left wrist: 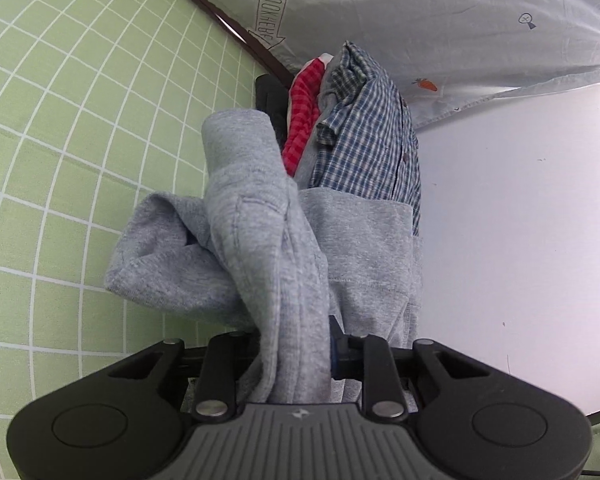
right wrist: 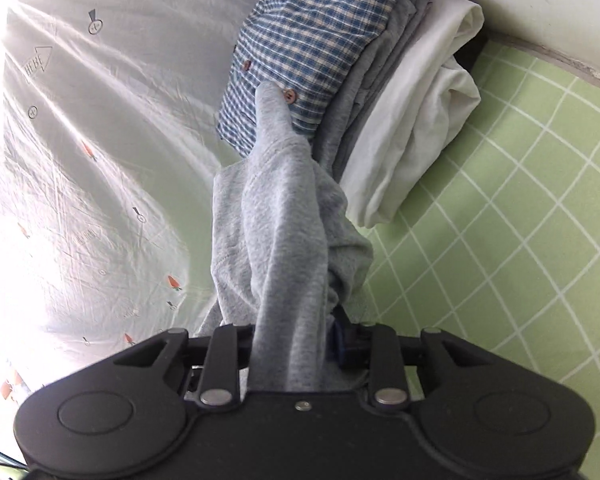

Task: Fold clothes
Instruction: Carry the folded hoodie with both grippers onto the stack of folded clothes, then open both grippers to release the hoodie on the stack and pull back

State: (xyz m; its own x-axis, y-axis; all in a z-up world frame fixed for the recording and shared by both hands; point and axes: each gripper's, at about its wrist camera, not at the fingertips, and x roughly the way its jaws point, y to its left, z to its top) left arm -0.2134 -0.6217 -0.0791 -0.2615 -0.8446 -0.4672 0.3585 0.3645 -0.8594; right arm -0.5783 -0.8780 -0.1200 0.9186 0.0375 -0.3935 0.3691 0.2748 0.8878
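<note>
A heather-grey knit garment [left wrist: 260,216] fills the middle of the left wrist view, bunched and draped over my left gripper [left wrist: 296,344], which is shut on it; the cloth hides the fingers. The same grey garment [right wrist: 280,216] runs up from my right gripper [right wrist: 296,344], also shut on it, with the fingers covered. Just beyond lies a stack of folded clothes: a blue checked shirt [left wrist: 376,136] [right wrist: 312,40] on top, grey layers [right wrist: 380,92] and a white piece [right wrist: 424,128] under it. A red checked piece [left wrist: 304,120] shows in the left wrist view.
A green mat with a white grid [left wrist: 80,128] [right wrist: 520,208] covers the surface. A pale sheet printed with carrots [left wrist: 420,12] [right wrist: 100,128] lies beside the stack. A white wall [left wrist: 520,220] stands to the right in the left view.
</note>
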